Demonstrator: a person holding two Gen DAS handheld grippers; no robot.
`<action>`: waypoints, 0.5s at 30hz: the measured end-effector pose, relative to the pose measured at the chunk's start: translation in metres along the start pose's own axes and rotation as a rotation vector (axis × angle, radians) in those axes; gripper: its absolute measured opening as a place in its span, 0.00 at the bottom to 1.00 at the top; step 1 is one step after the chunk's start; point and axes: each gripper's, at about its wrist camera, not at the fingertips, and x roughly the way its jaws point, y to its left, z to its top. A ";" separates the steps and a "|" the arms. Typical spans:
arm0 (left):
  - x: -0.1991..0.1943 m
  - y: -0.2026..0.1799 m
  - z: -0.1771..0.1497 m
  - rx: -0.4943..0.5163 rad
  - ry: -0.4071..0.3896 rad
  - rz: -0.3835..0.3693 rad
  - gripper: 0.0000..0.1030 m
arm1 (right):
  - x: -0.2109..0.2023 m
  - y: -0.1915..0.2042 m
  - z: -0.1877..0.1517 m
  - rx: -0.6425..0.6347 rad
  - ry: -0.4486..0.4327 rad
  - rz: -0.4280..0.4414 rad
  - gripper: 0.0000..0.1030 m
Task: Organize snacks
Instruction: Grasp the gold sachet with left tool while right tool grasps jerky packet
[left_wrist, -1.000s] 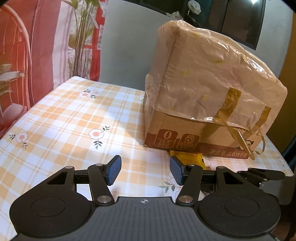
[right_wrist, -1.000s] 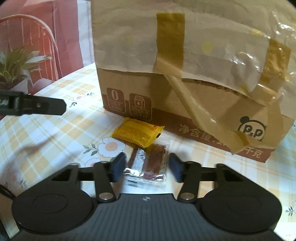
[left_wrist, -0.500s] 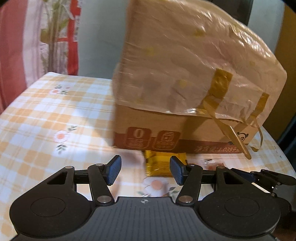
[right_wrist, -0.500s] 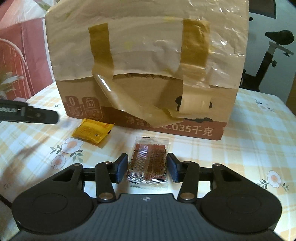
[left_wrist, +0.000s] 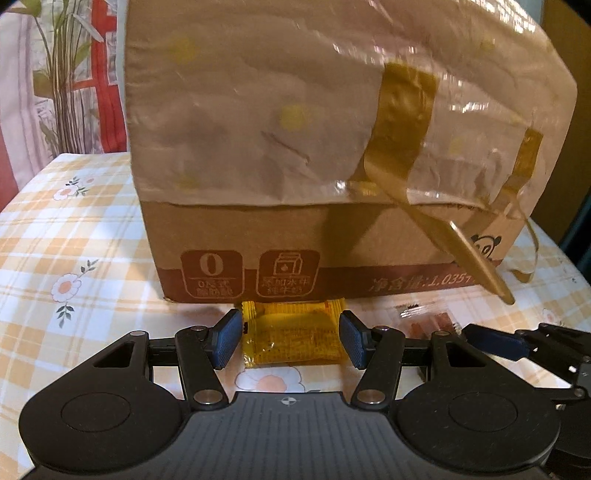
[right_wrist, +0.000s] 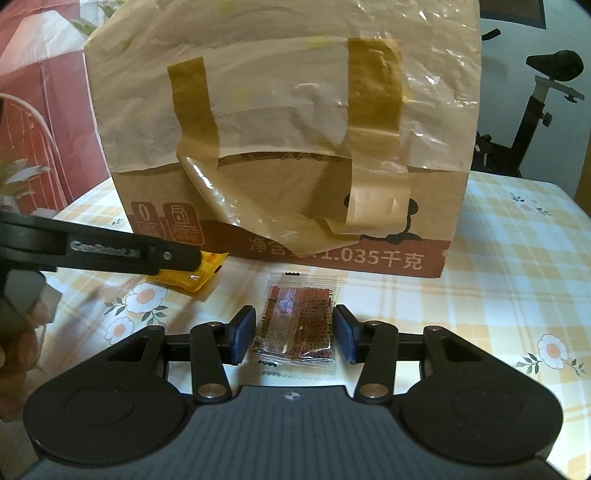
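Checked floral tablecloth (left_wrist: 74, 229) carries both snacks just before the cardboard box (left_wrist: 332, 236): yellow packet (left_wrist: 293, 338) lies crosswise at 12 o'clock between the released left gripper (left_wrist: 290, 339), while the right gripper (right_wrist: 293, 334), likewise dead ahead, stands clenched about the clear brown-snack packet (right_wrist: 297, 321).

checked tablecloth (right_wrist: 517, 280) bears box (right_wrist: 280, 147), yellow packet (left_wrist: 291, 332), seemingly clear packet (right_wrist: 295, 325).

The tablecloth (left_wrist: 74, 236) is an orange, yellow and white check strewn with white daisies. The cardboard box (right_wrist: 280, 225) is tan with a brown band of white print, under cream plastic and ochre tape. One snack packet (left_wrist: 293, 338) is amber-yellow; the other (right_wrist: 297, 321) is clear over red-brown.
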 end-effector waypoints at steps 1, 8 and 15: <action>0.002 0.000 -0.001 0.002 0.005 0.003 0.59 | 0.000 -0.001 0.000 0.003 0.000 0.001 0.47; 0.005 -0.008 -0.002 0.035 0.007 0.024 0.57 | -0.001 -0.003 -0.001 0.015 0.000 0.008 0.48; -0.021 -0.009 -0.010 0.051 -0.043 -0.036 0.30 | -0.002 -0.002 0.000 0.019 0.002 0.009 0.48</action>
